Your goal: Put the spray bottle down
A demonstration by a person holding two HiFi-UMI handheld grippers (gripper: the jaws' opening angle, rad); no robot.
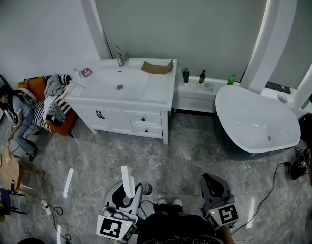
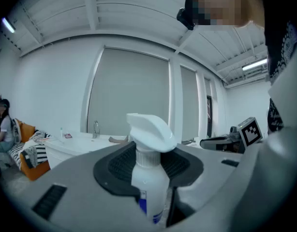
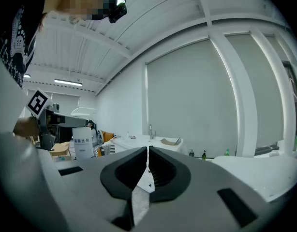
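A white spray bottle (image 1: 128, 183) stands upright between the jaws of my left gripper (image 1: 130, 197), low at the left of the head view. In the left gripper view the bottle (image 2: 149, 170) fills the middle, white trigger head on top and a blue label below, and the left gripper (image 2: 151, 182) is shut on its body just under the neck. My right gripper (image 1: 209, 181) is held level at the lower right; its jaws (image 3: 148, 151) meet at the tips and nothing sticks out past them. That view also has the bottle (image 3: 83, 146) at its left.
Ahead stands a white vanity (image 1: 146, 93) with a sink, a tap and a piece of cardboard (image 1: 157, 66). A white bathtub (image 1: 247, 116) is at the right, with small bottles (image 1: 201, 77) on the ledge between. A person (image 1: 21, 118) sits by an orange sofa (image 1: 49, 103). Cables (image 1: 49, 210) lie on the grey floor.
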